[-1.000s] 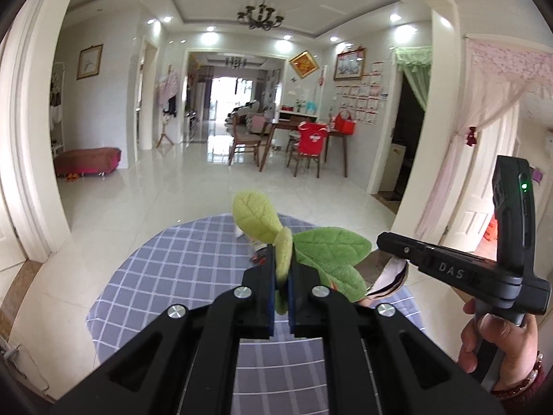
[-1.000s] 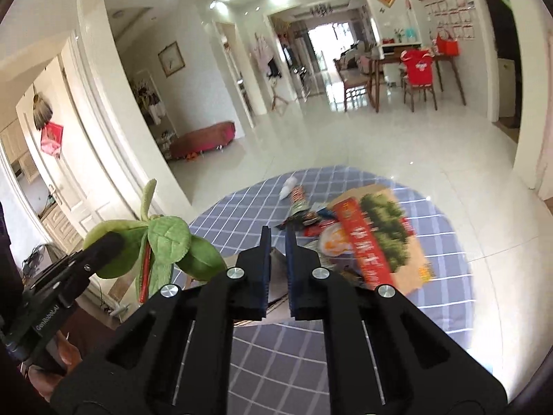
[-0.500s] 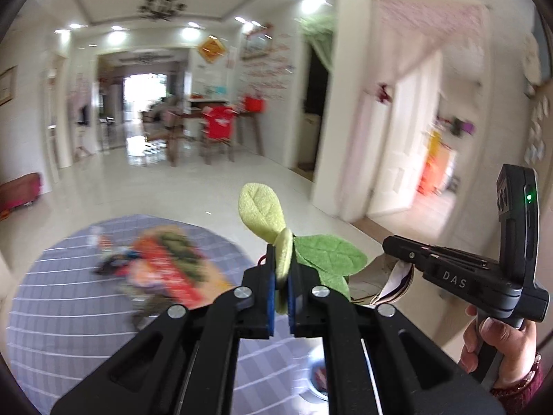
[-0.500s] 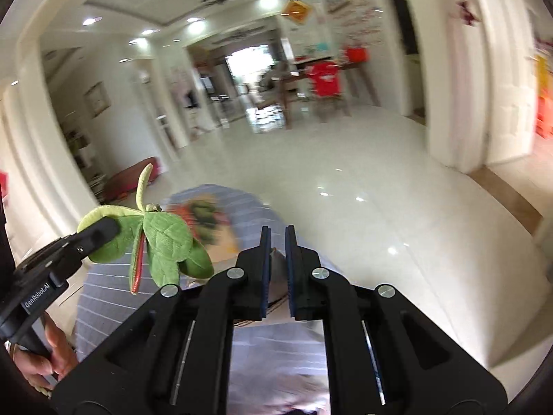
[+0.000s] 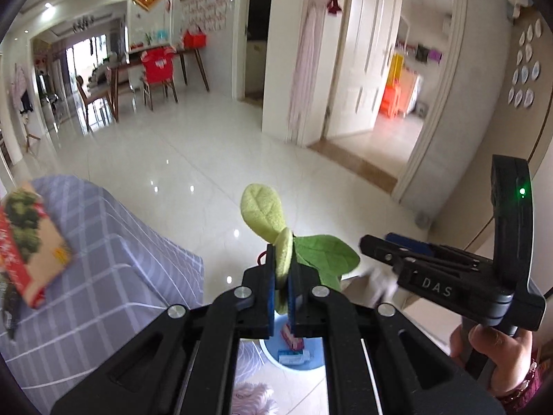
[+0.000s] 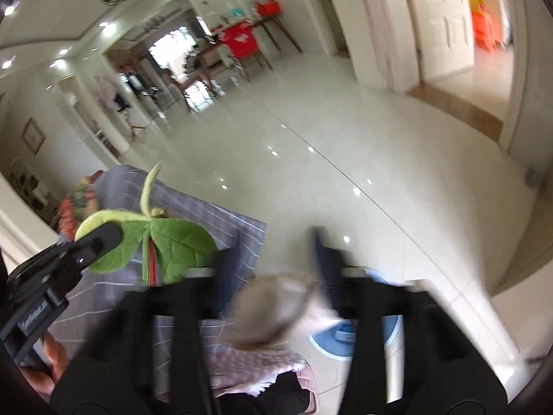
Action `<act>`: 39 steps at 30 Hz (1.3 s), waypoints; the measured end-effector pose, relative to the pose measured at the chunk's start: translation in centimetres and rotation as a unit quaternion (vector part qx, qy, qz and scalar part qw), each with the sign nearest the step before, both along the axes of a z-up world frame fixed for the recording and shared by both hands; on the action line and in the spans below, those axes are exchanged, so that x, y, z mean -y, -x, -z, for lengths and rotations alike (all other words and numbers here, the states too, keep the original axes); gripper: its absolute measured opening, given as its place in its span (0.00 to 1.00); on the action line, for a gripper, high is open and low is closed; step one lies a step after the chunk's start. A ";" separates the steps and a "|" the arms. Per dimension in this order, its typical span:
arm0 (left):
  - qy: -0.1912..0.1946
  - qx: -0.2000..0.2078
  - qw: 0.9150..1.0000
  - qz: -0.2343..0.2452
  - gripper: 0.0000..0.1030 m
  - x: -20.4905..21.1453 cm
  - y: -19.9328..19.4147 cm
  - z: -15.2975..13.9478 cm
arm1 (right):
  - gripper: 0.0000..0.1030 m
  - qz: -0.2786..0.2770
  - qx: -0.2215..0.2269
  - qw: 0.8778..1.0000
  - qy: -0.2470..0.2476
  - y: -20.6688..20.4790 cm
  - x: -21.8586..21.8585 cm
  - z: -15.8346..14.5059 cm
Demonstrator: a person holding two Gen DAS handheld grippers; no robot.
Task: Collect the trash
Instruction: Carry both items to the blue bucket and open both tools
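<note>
The right gripper (image 5: 376,242) reads "DAS"; the left gripper (image 6: 103,235) "GenRobot.AI".

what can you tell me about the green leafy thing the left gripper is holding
The leaf toy looks like soft plush: several stitched fabric leaves in pale and darker green, a thin curled stem on top and a red cord running down its middle. The left gripper is shut on one pale leaf, holding the toy in the air with its leaves fanning up and sideways. Below it sits a blue bin on the floor. Nothing else touches the toy.
</note>
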State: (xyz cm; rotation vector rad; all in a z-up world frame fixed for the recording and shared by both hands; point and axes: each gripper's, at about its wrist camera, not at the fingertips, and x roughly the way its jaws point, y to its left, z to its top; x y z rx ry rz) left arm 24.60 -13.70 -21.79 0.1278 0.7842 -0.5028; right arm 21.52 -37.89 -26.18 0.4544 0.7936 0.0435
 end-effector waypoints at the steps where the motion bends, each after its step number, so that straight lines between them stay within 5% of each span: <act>1: -0.007 -0.009 1.000 0.003 0.05 0.5 -0.5 1.0 | 0.53 0.003 -0.007 1.000 -0.003 -0.2 0.2 0.7; 10: -0.035 -0.054 0.997 0.030 0.05 3.1 -1.4 5.8 | 0.53 0.020 -0.025 0.999 0.002 1.1 0.5 2.9; 26: -0.040 -0.080 0.993 0.078 0.06 7.3 -1.3 6.7 | 0.61 0.116 0.021 0.992 0.051 5.5 2.9 1.2; 29: -0.033 -0.089 0.993 0.074 0.24 8.1 -1.7 6.6 | 0.61 0.143 0.037 0.988 0.052 6.5 3.8 0.6; 30: -0.032 -0.098 0.992 0.070 0.58 8.2 -1.9 6.7 | 0.61 0.150 0.042 0.986 0.053 6.9 4.1 0.5; 31: -0.030 -0.105 0.992 0.063 0.75 8.3 -2.0 6.8 | 0.62 0.156 0.045 0.985 0.053 7.1 4.4 0.4; 39: -0.039 -0.095 0.993 0.057 0.75 7.7 -0.8 6.5 | 0.63 0.153 0.036 0.987 0.043 7.4 3.9 0.6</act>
